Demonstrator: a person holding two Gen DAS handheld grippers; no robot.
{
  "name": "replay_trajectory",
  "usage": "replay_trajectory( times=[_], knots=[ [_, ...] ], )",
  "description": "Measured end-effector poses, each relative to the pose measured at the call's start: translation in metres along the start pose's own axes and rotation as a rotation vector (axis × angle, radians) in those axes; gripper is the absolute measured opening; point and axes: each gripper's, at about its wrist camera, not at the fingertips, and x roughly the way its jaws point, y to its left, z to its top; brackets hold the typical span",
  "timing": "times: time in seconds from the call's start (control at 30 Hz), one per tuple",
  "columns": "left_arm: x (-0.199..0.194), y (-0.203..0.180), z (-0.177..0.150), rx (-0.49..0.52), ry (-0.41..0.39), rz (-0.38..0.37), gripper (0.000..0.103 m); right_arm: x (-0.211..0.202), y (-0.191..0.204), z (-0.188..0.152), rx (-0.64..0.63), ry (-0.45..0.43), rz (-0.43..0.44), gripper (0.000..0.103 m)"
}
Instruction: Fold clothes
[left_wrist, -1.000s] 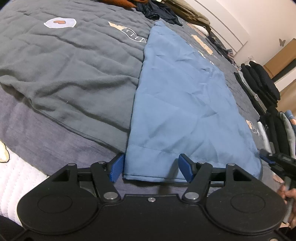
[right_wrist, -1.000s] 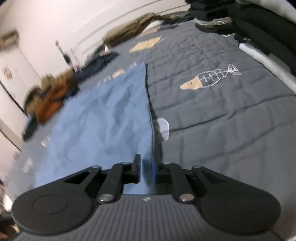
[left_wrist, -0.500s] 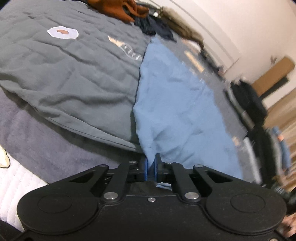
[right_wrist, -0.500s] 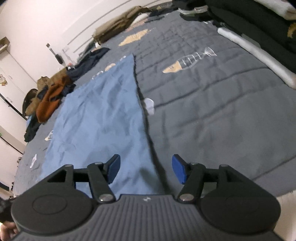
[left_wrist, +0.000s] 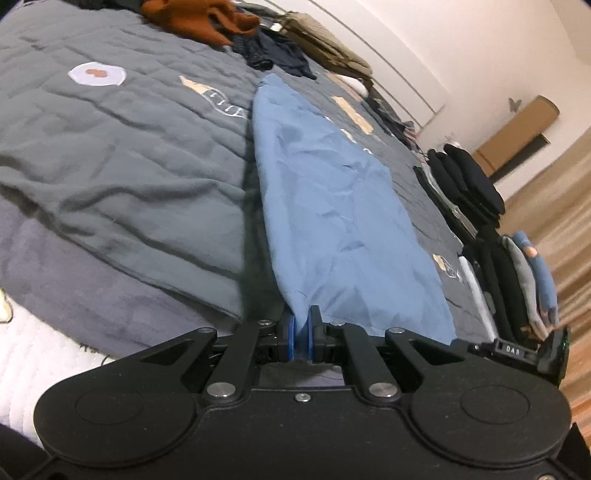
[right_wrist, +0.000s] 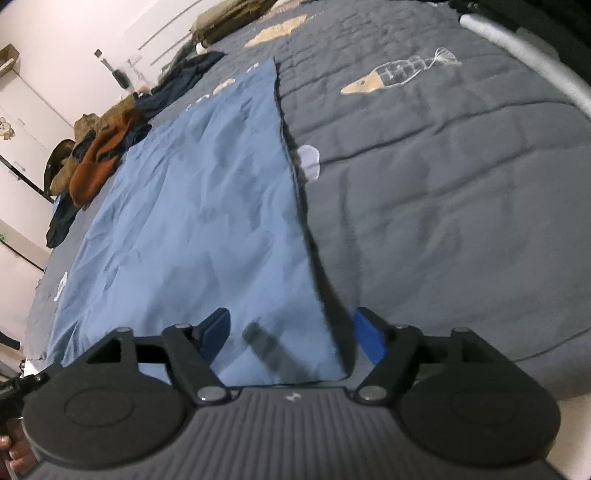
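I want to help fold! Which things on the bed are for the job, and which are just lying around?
For the job:
blue cloth
left gripper, jaws shut on the cloth's corner
right gripper, jaws open over the other corner

Just lying around:
orange garment
dark clothes
stacked clothes
grey quilt

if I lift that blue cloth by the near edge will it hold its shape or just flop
Likely flop: the blue cloth is thin and creased, bunching to a point where the left gripper pinches it. It probably drapes and drags on the grey quilt. It looks light.
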Motion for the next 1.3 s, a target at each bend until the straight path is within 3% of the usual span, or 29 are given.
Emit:
replay_trajectory(
  times=[0.2,0.4,0.47,0.5,0.57,0.6,0.73,0.77,0.83,1.03,1.3],
  knots=[
    [0.017,0.005,0.002,-0.021,0.035,0.052,0.007,0.0,0.001,-0.001,0.024,0.004,0.047,0.084],
    [0.02,0.003,0.001,-0.016,0.041,0.048,0.007,0.005,0.002,-0.007,0.043,0.031,0.084,0.083],
    [0.019,0.006,0.001,-0.039,0.046,0.045,0.015,0.004,-0.002,-0.007,0.085,0.032,0.099,0.077],
    [0.019,0.007,0.001,-0.049,0.048,0.042,0.018,0.003,-0.005,-0.007,0.113,0.032,0.11,0.072],
    [0.018,0.007,0.001,-0.053,0.047,0.041,0.026,0.005,-0.012,-0.007,0.193,0.059,0.176,0.017],
    [0.018,0.007,0.001,-0.053,0.045,0.04,0.027,0.006,-0.014,-0.008,0.225,0.071,0.204,0.013],
    [0.017,0.007,0.001,-0.054,0.042,0.027,0.034,0.001,-0.012,-0.012,0.251,0.041,0.235,0.012],
    [0.016,0.007,0.001,-0.041,0.035,0.023,0.03,-0.001,-0.013,-0.013,0.267,0.028,0.248,0.012],
    [0.015,0.006,0.002,-0.03,0.034,0.008,0.008,-0.009,-0.016,-0.012,0.306,-0.007,0.285,0.011],
    [-0.007,0.007,0.008,-0.058,-0.024,-0.027,0.006,-0.041,-0.033,-0.011,0.44,-0.116,0.399,0.009],
    [-0.062,-0.012,0.017,0.011,-0.044,-0.056,0.006,-0.088,-0.012,-0.018,0.397,-0.152,0.487,0.008]
  ],
)
